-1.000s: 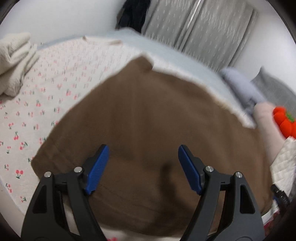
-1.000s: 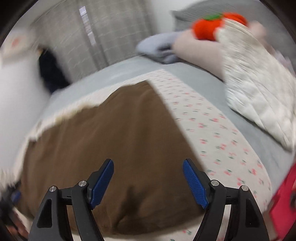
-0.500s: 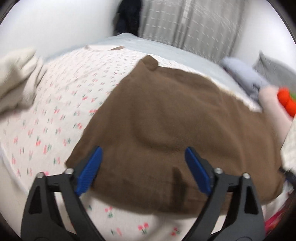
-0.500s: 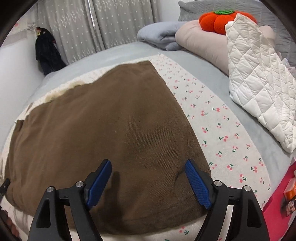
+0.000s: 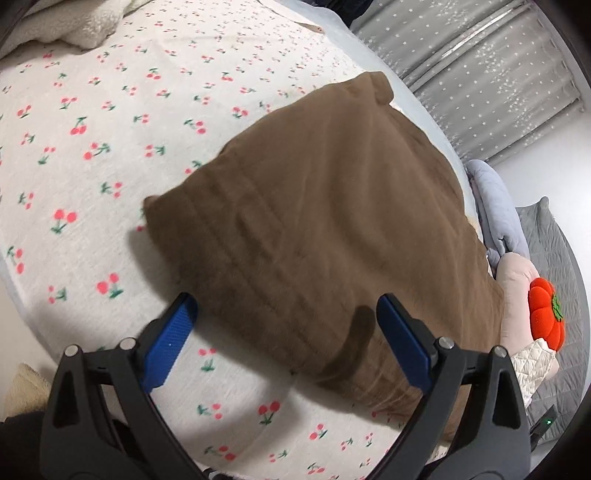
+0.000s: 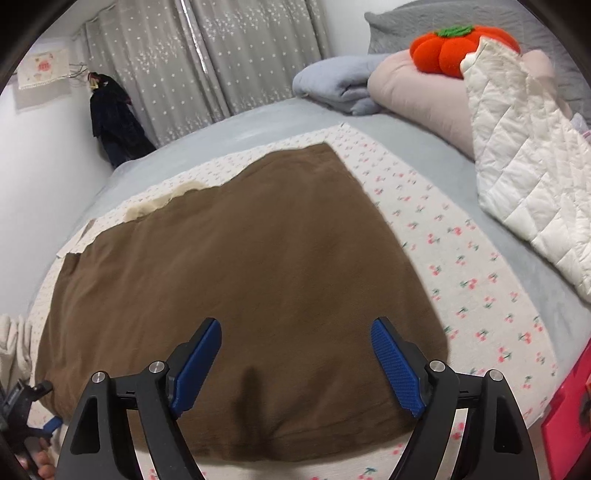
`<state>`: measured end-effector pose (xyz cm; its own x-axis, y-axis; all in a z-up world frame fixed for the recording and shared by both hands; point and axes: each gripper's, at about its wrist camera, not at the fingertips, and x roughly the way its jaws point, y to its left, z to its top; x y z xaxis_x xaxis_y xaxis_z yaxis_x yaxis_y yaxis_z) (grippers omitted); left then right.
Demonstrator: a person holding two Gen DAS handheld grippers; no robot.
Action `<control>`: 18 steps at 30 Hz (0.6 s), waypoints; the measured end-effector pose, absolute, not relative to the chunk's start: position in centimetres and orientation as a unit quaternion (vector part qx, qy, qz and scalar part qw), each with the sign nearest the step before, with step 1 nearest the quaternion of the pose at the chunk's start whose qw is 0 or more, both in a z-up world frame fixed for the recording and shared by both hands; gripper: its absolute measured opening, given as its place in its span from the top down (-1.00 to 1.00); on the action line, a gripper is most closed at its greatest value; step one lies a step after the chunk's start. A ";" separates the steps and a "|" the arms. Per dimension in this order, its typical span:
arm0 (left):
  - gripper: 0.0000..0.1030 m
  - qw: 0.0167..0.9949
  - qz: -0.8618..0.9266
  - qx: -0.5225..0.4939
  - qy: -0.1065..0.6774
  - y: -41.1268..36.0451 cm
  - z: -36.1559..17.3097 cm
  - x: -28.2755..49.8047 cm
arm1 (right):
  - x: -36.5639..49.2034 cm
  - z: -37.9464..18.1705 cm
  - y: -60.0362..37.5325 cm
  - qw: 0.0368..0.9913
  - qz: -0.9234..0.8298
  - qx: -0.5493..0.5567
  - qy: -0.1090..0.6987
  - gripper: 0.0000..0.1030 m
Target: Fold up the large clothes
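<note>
A large brown garment lies flat on a cherry-print sheet on the bed; it also shows in the right wrist view. My left gripper is open and empty, hovering over the garment's near left edge. My right gripper is open and empty, hovering over the garment's near edge toward its right corner. The left gripper shows at the far left edge of the right wrist view, by the garment's left corner.
A white quilted jacket lies on the right. An orange pumpkin plush sits on a pink pillow beside a grey-blue blanket. Cream fleece lies at far left. A red box stands at the bed's right edge.
The left gripper has pulled back and swung left, so the garment's left edge and more of the sheet now show. The right gripper has drawn back slightly. Both stay open.
</note>
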<state>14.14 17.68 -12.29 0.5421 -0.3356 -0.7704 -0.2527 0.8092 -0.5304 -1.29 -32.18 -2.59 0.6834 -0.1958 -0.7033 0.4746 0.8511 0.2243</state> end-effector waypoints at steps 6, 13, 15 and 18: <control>-0.93 0.814 -0.028 -0.338 0.472 17.3 -12.9 16.7 | -0.2 -3.4 -31.4 0.890 -0.173 0.206 0.367 -0.66; -0.33 0.801 0.011 -0.411 0.436 18.9 -13.4 17.2 | 0.6 -3.2 -29.2 0.899 -0.146 0.188 0.368 -0.66; 0.22 0.796 0.008 -0.433 0.423 19.5 -13.6 16.9 | 0.9 -3.3 -28.7 0.899 -0.135 0.186 0.373 -0.66; 0.41 0.826 0.000 -0.408 0.389 18.5 -11.7 16.2 | 1.4 -3.6 -28.2 0.898 -0.123 0.186 0.378 -0.66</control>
